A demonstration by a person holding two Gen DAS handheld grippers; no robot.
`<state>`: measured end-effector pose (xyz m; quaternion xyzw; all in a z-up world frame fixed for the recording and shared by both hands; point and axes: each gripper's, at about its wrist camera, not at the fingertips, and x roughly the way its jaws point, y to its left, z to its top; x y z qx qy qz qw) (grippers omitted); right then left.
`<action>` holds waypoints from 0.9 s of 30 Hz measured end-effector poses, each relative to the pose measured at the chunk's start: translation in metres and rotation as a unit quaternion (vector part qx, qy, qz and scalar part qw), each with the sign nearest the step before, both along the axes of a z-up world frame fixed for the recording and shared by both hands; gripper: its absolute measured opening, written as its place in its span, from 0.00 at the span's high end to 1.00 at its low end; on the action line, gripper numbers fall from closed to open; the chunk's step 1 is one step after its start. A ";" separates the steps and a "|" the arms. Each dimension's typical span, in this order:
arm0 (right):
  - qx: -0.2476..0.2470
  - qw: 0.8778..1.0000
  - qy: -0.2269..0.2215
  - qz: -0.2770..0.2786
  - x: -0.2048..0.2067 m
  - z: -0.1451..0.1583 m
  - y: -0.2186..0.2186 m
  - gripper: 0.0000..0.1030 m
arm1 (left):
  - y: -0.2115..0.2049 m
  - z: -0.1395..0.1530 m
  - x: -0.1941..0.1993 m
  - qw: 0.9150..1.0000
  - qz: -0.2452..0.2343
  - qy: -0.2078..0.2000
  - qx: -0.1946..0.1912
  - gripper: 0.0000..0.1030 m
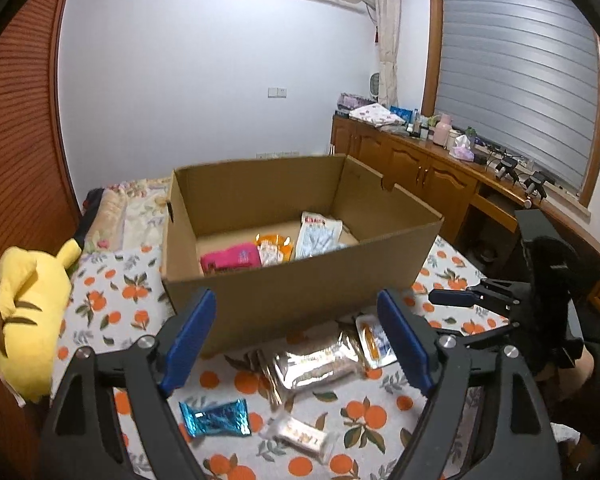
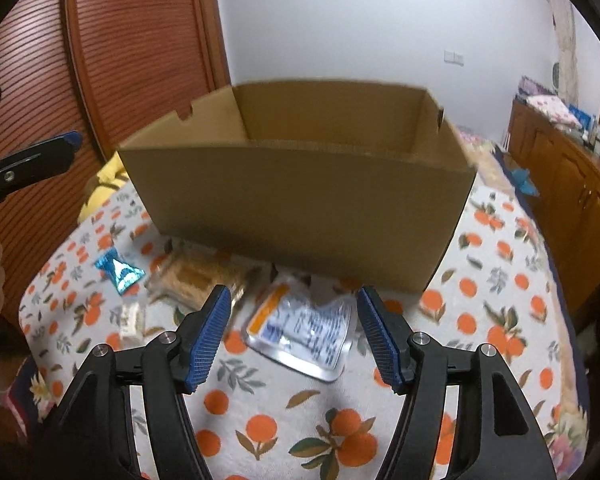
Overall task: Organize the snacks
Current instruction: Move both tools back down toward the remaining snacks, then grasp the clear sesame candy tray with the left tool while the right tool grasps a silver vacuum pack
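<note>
Snacks lie before you on the orange-print bedsheet [image 1: 112, 300]: blue foil packet [image 1: 215, 417], silver foil pouch [image 1: 316, 362], white-and-orange sachet [image 2: 300, 330], print unreadable; brown cardboard box [image 1: 300, 284] behind holds others; your left gripper [image 1: 300, 340] and right gripper [image 2: 294, 336] are spread, empty.

Cardboard box [image 2: 300, 184] motion-blurred, its contents hidden in right view, packet print [image 2: 304, 328] unreadable

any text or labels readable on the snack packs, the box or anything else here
Nothing reads cleanly in either view.
White and blue pouch on the bedspread: blue print lines, too blurred.
White packet in the cardboard box: red header, too small.
Pink packet in the box: print unreadable.
Small white bar: faint characters, blurred.
Blue candy wrapper: no legible text.
The box's outer walls: no print visible.
</note>
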<state>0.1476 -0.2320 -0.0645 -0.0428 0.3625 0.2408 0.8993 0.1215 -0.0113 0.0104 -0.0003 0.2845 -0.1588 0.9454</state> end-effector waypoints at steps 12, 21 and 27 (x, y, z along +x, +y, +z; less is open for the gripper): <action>-0.009 0.999 0.050 -0.019 0.027 -0.030 0.009 0.35 | -0.007 -0.049 0.005 0.999 0.006 0.046 0.001 0.19; -0.029 0.998 0.049 -0.033 0.036 -0.035 0.014 0.34 | -0.010 -0.072 0.015 0.997 0.014 0.072 0.005 0.19; -0.062 0.997 0.029 -0.041 0.035 -0.039 0.017 0.28 | -0.012 -0.079 0.015 0.997 0.013 0.079 0.005 0.19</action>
